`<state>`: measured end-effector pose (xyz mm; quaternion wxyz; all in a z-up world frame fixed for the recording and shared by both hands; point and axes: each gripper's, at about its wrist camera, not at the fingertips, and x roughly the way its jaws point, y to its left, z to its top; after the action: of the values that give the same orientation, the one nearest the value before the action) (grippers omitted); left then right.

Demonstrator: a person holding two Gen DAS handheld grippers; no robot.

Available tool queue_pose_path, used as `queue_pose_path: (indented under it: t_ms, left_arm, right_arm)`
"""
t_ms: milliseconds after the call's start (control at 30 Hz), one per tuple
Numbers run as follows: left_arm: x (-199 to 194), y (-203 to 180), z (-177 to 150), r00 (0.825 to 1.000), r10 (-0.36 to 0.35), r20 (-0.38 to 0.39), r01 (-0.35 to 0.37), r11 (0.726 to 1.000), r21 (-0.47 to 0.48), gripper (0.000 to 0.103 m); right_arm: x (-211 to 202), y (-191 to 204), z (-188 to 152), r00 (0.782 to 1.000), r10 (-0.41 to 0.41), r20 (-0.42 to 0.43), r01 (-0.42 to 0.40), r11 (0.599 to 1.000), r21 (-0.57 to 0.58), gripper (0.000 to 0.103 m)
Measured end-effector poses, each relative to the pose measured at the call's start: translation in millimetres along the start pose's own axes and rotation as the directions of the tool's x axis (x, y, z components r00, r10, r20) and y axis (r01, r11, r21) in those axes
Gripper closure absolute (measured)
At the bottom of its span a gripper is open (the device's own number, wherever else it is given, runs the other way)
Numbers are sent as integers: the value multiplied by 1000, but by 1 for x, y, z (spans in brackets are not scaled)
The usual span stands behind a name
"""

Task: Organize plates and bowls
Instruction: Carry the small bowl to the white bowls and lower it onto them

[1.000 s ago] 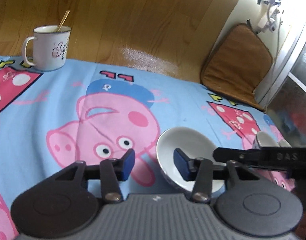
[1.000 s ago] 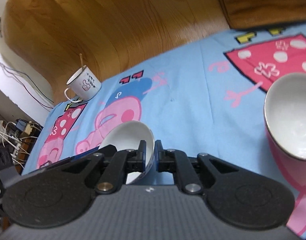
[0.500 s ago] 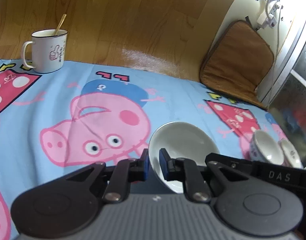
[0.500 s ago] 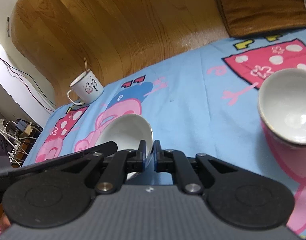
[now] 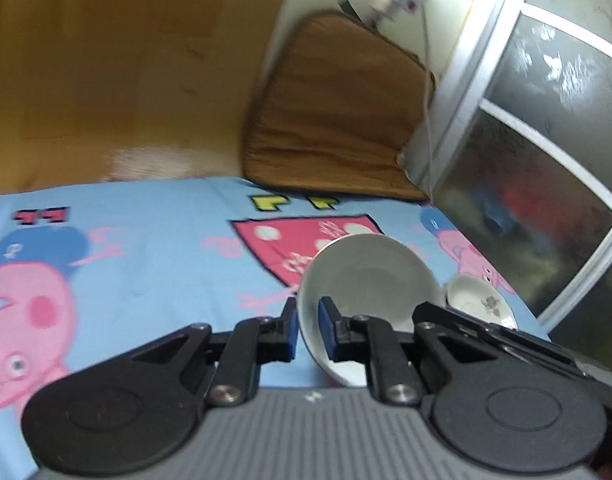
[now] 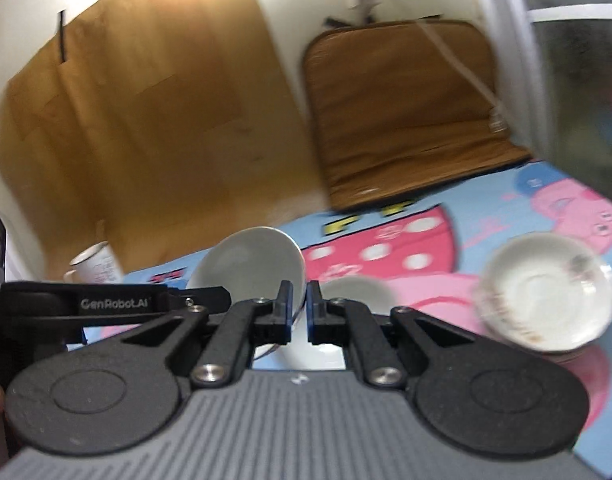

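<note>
Bowl (image 5: 365, 280) hangs tilted, its rim pinched by both the left gripper (image 5: 307, 330) and right gripper (image 6: 300, 312); level it, then lower onto the saucer (image 6: 545, 292) ahead-right.

bowl (image 5: 369, 272): plain white inside, glossy
saucer (image 6: 545, 292): white, brownish speckled rim band, small dark motif near edge (blurred)
cloth (image 5: 166, 248): sky blue, pink cartoon pigs, blue caps, pink panel with white dots, yellow block letters edged black
cushion (image 5: 337, 120): brown, darker piping
mug (image 6: 96, 266): white, faint dark print
floor (image 5: 106, 60): honey-toned wood
left gripper (image 5: 306, 328): black body, blue pads
right gripper (image 6: 300, 312): black, blue pads, grey ribbed base
</note>
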<state>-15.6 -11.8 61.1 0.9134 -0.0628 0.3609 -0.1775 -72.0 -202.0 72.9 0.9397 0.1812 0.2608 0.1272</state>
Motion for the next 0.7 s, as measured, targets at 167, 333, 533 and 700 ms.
queue_pose_path:
  t_ms: [167, 333, 533, 700]
  left_arm:
    - [26, -15, 1, 999, 10, -45, -9, 1000, 19, 91]
    - [36, -15, 1, 997, 38, -72, -36, 999, 26, 90]
    - [32, -18, 5, 997, 50, -58, -47, 998, 49, 83]
    - [18, -21, 10, 999, 45, -19, -44, 996, 77, 75]
  right_arm:
    - [6, -25, -2, 999, -35, -11, 35, 999, 39, 94]
    - [17, -30, -6, 999, -33, -34, 35, 998, 52, 90]
    - [10, -30, -6, 999, -52, 4, 52, 997, 48, 83]
    - [1, -29, -2, 998, -61, 32, 59, 996, 62, 72]
